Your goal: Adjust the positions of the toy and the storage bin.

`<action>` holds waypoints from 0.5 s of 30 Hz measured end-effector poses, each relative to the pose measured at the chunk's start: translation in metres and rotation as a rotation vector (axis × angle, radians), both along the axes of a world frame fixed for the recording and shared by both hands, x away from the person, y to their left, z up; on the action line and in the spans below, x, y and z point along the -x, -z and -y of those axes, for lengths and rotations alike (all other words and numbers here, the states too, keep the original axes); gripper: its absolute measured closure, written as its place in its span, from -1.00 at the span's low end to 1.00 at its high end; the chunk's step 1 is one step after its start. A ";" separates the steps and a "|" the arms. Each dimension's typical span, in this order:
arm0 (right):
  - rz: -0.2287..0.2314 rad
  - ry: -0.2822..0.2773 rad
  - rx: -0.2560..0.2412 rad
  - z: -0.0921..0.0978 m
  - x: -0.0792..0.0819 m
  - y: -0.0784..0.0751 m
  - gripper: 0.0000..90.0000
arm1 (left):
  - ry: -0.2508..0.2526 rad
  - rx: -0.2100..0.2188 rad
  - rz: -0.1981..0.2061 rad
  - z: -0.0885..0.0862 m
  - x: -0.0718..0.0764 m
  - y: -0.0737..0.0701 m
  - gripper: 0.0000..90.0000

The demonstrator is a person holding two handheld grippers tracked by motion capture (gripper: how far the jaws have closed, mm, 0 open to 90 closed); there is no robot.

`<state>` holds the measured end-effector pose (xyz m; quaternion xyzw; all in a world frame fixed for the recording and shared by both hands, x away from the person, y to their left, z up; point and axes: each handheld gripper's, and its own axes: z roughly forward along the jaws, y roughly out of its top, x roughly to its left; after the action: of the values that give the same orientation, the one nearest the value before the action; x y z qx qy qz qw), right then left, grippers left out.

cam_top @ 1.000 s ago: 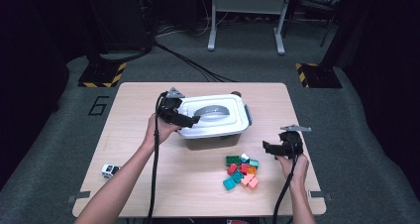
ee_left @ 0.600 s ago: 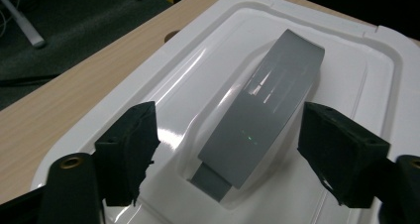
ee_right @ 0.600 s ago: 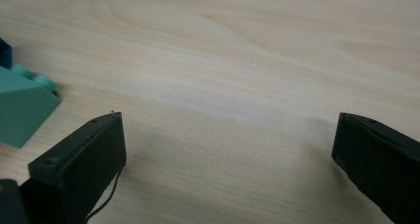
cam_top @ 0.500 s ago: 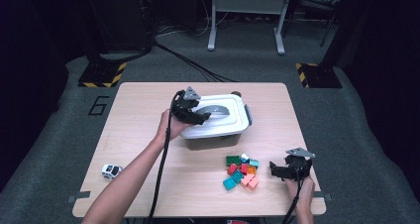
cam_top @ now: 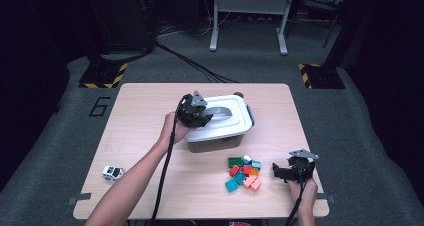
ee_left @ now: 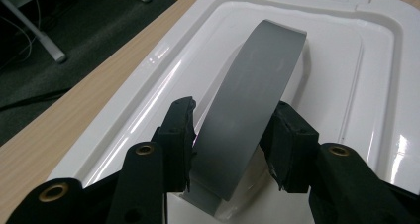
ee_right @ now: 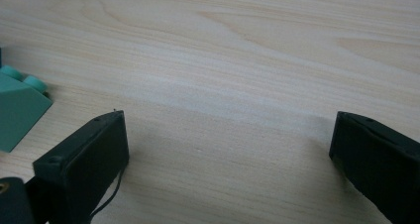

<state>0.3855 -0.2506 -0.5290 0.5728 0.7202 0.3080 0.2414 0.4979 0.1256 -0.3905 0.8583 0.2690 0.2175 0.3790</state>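
Grey plastic, the arched handle on the white lid of the storage box, is what our left tongs have between their jaws. In the left gripper view the two black jaws stand on either side of the strap, close against its edges; we judge them closing or just closed on it, though we cannot be sure they are pressing firmly. The box sits near the middle of the pale wooden bench, somewhat toward the far edge, and its lid looks seated flat on the tub.

Our right tongs rest low near the bench's near right corner with the jaws spread wide and nothing between them; the right gripper view has bare wood between the jaws and a teal toy block off to one side. The heap of coloured plastic building blocks, red, green, teal and salmon, lies on the bench just in front of the box and beside those tongs.

As we read it, the work is at its start: the lid is not yet off and no block has gone in, as far as we can tell. Left to do are lifting the lid away and moving the blocks over. A small white toy car stands apart by the near left corner.
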 end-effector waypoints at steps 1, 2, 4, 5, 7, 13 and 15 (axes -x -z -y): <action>0.001 -0.001 0.000 0.000 0.000 0.000 -0.97 | -0.002 -0.009 0.003 0.000 0.002 0.000 0.27; 0.001 0.000 0.000 0.000 0.000 0.000 -0.97 | -0.007 -0.011 -0.002 0.000 0.003 -0.001 0.28; 0.001 0.000 0.000 0.000 0.000 0.000 -0.97 | -0.018 -0.009 0.001 0.001 0.007 0.000 0.28; 0.001 0.000 0.000 0.000 0.000 0.000 -0.97 | -0.020 -0.011 -0.004 0.000 0.008 -0.001 0.29; 0.000 0.003 -0.003 0.000 0.001 0.000 -0.96 | -0.037 -0.001 0.000 0.000 0.012 0.000 0.29; 0.004 -0.003 0.000 0.000 0.001 0.000 -0.94 | -0.022 0.020 -0.030 -0.005 0.018 -0.002 0.28; 0.005 -0.004 -0.004 0.001 0.001 0.000 -0.93 | 0.005 0.053 -0.050 -0.009 0.015 -0.004 0.24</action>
<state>0.3849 -0.2511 -0.5289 0.5713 0.7200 0.3115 0.2414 0.4829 0.1346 -0.3862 0.8537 0.2820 0.1878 0.3954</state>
